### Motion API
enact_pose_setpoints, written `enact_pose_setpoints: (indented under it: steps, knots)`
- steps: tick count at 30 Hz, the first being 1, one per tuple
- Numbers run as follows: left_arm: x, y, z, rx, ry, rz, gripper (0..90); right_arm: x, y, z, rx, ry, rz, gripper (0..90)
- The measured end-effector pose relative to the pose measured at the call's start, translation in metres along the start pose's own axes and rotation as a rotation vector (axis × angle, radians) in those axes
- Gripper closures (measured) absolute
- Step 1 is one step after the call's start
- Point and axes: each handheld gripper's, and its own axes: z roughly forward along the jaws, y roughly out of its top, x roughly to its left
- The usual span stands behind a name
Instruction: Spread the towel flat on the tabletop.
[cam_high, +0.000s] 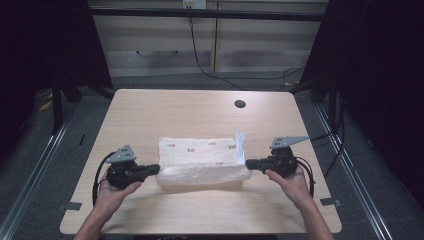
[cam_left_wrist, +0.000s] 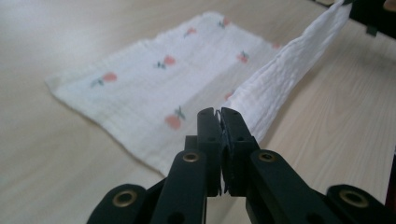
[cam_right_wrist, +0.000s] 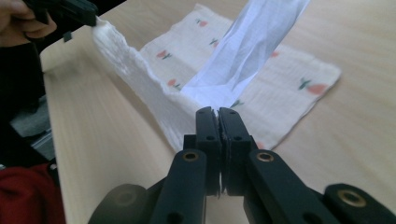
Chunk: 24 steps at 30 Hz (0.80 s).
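A white cloth (cam_high: 200, 155) printed with small red fruit lies on the wooden table (cam_high: 200, 110), its near edge lifted and stretched between the two grippers. My left gripper (cam_high: 156, 169) is shut on the cloth's near left corner; in the left gripper view the jaws (cam_left_wrist: 220, 112) pinch the bunched fabric (cam_left_wrist: 280, 74). My right gripper (cam_high: 248, 163) is shut on the near right corner, where a flap of cloth (cam_right_wrist: 247, 46) stands up beyond the closed jaws (cam_right_wrist: 217, 111). The far part of the cloth (cam_right_wrist: 289, 88) rests flat on the table.
A round cable hole (cam_high: 240, 104) sits in the table near its far right. A person's hands (cam_high: 112, 192) hold both grippers near the front edge. Cables trail on the floor behind the table (cam_high: 210, 70).
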Motion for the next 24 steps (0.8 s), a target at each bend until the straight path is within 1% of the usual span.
enact_pose_setpoints:
  steps: [1, 2, 4, 6, 8, 10, 12, 15, 17, 18, 19, 21, 23, 24]
  knots:
    - [-0.001, -0.006, 0.001, 0.018, -0.007, -0.007, 87.6, 0.002, -0.005, 0.002, 0.014, 0.007, -0.001, 88.1]
    - [-0.001, -0.009, 0.002, 0.029, -0.006, -0.006, 87.6, 0.005, -0.011, 0.005, 0.035, 0.006, -0.004, 88.1]
    - [-0.002, -0.014, 0.003, 0.058, -0.005, -0.003, 87.6, 0.008, -0.019, 0.009, 0.053, 0.020, -0.005, 88.0]
    - [-0.004, -0.017, 0.003, 0.070, -0.006, 0.004, 87.6, 0.012, -0.027, 0.012, 0.057, 0.037, -0.009, 88.0]
    - [-0.005, -0.020, 0.003, 0.080, -0.008, 0.005, 87.7, 0.015, -0.035, 0.014, 0.079, 0.039, -0.007, 88.0]
    - [-0.004, -0.025, 0.004, 0.090, -0.008, 0.001, 87.7, 0.016, -0.042, 0.016, 0.083, 0.057, 0.010, 88.0]
    - [-0.005, -0.029, 0.006, 0.100, -0.009, 0.002, 87.7, 0.018, -0.050, 0.019, 0.101, 0.056, 0.016, 88.0]
    - [-0.009, -0.034, 0.008, 0.117, -0.013, 0.011, 87.7, 0.020, -0.062, 0.022, 0.106, 0.067, 0.030, 87.9]
    - [-0.011, -0.036, 0.010, 0.134, -0.020, 0.026, 87.6, 0.022, -0.066, 0.023, 0.117, 0.067, 0.028, 87.8]
    - [-0.012, -0.037, 0.011, 0.137, -0.022, 0.022, 87.5, 0.023, -0.067, 0.022, 0.122, 0.065, 0.034, 87.8]
    - [-0.013, -0.038, 0.011, 0.144, -0.023, 0.030, 87.5, 0.024, -0.068, 0.022, 0.117, 0.067, 0.031, 87.7]
    - [-0.015, -0.040, 0.013, 0.148, -0.029, 0.031, 87.5, 0.026, -0.070, 0.021, 0.114, 0.067, 0.031, 87.7]
    - [-0.015, -0.042, 0.014, 0.162, -0.023, 0.035, 87.4, 0.028, -0.070, 0.022, 0.122, 0.066, 0.025, 87.7]
    - [-0.016, -0.042, 0.014, 0.161, -0.022, 0.035, 87.4, 0.028, -0.071, 0.023, 0.127, 0.066, 0.022, 87.6]
